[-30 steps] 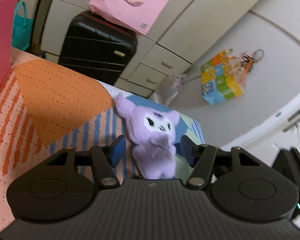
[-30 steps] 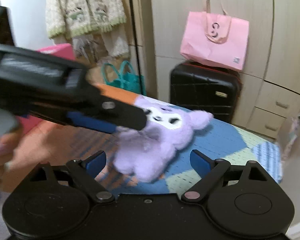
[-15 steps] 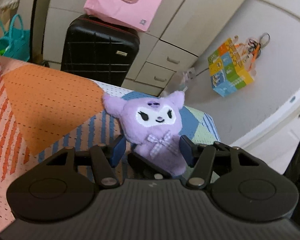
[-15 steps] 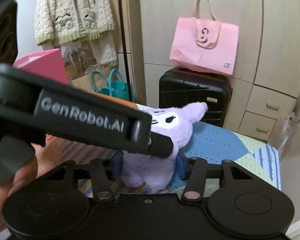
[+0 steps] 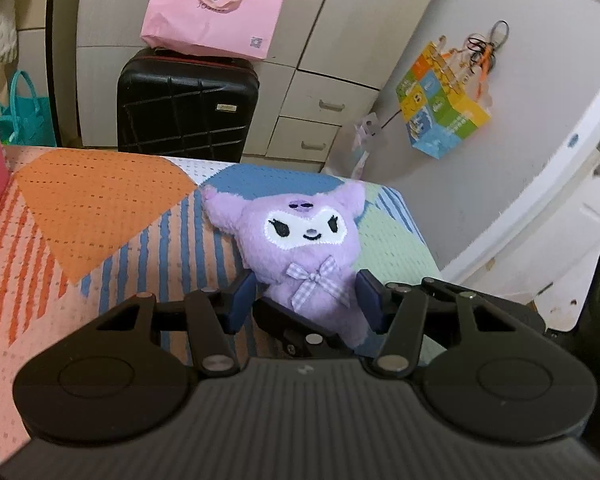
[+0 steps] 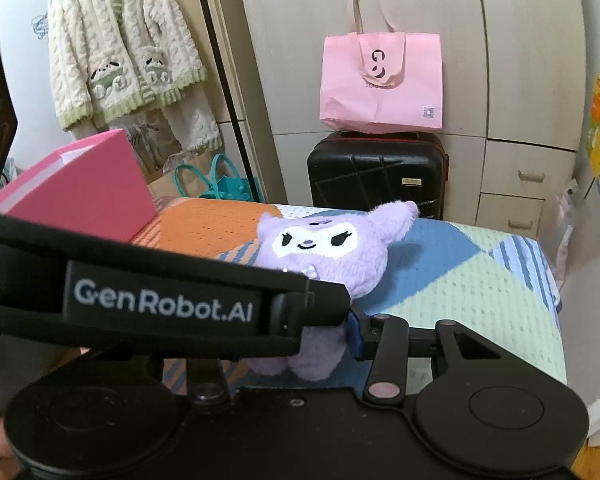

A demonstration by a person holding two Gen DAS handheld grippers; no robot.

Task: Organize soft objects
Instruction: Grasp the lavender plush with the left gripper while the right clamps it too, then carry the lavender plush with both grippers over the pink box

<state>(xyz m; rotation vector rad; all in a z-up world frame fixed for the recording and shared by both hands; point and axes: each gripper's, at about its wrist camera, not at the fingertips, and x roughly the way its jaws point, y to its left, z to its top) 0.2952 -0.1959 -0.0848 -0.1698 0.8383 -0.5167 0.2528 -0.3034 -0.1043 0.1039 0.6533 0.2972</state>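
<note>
Your room is a bedroom corner lined with pale wooden wardrobe doors and two small drawers (image 5: 312, 120), and the surface under your tools is a bed (image 5: 100, 216) covered in a dotted knit blanket of orange, blue, mint and striped patches. One black hard-shell suitcase (image 5: 188, 108) with a ribbed grid stands against the wardrobe, with one pink paper shopping bag (image 5: 216, 4) on top; a teal handbag (image 5: 20, 120) sits to its left, a fluffy cream cardigan (image 6: 124, 48) hangs above, and a colourful paper bag (image 5: 440, 100) hangs on the white wall. One pink box (image 6: 84, 188) rests on the bed's far left. The single purple plush toy (image 5: 304, 248), fuzzy, with a white face patch and a gingham bow, sits upright near the bed's right end. Your left gripper (image 5: 306, 300) has its blue-padded fingers either side of the toy's body, apparently clear of the fur. Your right gripper (image 6: 324, 336) has just been closing, and its fingers press the toy's lower body.
</note>
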